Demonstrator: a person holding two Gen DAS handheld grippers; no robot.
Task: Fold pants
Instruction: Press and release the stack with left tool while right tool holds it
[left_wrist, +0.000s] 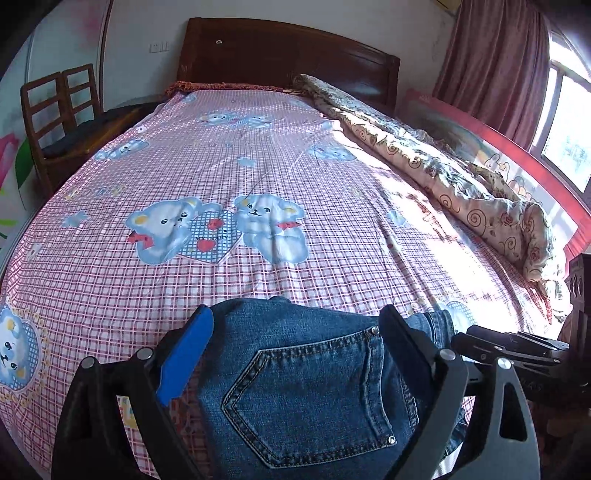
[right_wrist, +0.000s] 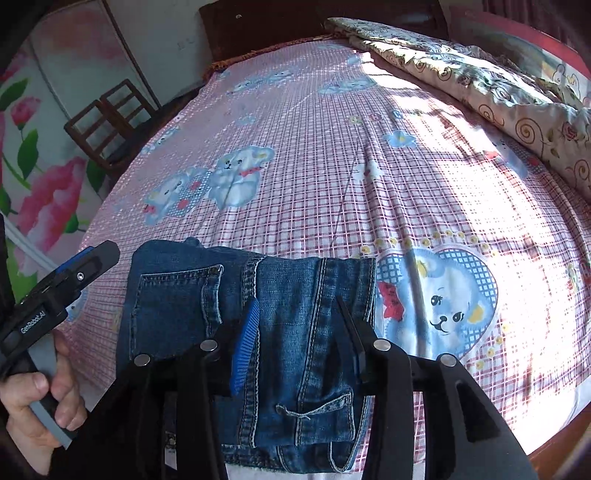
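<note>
Blue denim jeans (left_wrist: 306, 387) lie folded into a compact stack at the near edge of the bed, back pocket facing up. My left gripper (left_wrist: 295, 317) is open, its fingers spread wide over the pocket end of the stack. The jeans (right_wrist: 288, 332) also show in the right wrist view, with the hem end on top. My right gripper (right_wrist: 295, 306) is open, its fingers apart above the right part of the stack. The left gripper (right_wrist: 99, 254) shows at the left of that view, held in a hand.
The bed has a pink checked sheet (left_wrist: 258, 158) with blue bear prints. A rolled floral quilt (left_wrist: 461, 184) lies along the right side. A dark wooden headboard (left_wrist: 288, 55) is at the far end. A wooden chair (left_wrist: 59, 110) stands to the left of the bed.
</note>
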